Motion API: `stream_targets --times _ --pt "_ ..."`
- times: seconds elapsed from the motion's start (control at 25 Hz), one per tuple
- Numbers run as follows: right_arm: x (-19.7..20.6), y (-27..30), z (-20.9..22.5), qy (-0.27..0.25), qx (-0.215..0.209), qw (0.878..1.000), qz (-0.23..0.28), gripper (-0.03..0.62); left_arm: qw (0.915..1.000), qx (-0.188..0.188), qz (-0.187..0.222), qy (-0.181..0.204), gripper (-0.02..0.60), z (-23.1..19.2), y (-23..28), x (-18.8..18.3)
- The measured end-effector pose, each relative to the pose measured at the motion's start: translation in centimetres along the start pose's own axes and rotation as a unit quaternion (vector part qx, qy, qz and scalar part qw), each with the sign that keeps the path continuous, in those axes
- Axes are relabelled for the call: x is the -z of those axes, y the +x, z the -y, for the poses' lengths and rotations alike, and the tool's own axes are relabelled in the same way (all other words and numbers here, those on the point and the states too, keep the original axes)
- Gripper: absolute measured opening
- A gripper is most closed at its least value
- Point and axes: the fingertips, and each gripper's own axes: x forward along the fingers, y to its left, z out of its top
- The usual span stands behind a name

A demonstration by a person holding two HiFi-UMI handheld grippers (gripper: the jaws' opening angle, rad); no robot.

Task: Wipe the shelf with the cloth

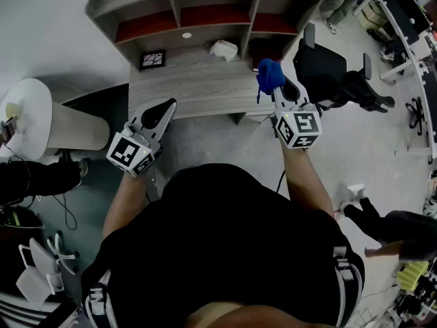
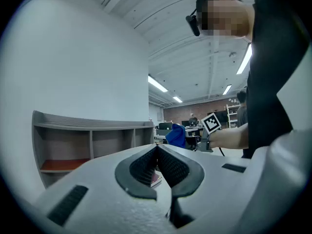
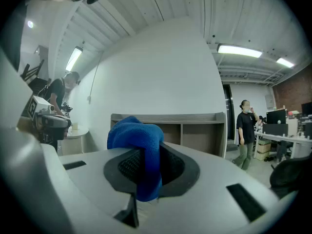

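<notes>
We see a bright blue cloth against the pale grey, wood-grained shelf, whose far compartments have red-brown floors. The counter shares that grey grain. The left gripper and right gripper carry black-and-white square-patterned cubes. On the right, a black chair stands on the light grey floor.

Black office chair just right of right fingers. Small white object beyond them, to left. Dark framed panel ahead of left fingers. White round table well left of those. Standing person in dark top far beyond right fingers, to right. Ceiling strip light high above.
</notes>
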Motion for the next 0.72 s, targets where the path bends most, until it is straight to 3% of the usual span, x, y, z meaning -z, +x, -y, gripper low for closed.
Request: stream_targets --times 0.48,0.72 --pt "1.4 -1.0 1.1 0.007 -0.010 1.000 -0.015 0.048 0.9999 0.008 0.005 -0.009 0.015 1.7 2.0 0.5" --pt "0.2 -1.2 0.8 0.010 -0.018 1.000 -0.006 0.048 0.9999 -0.003 0.009 -0.009 0.016 1.4 0.8 0.1"
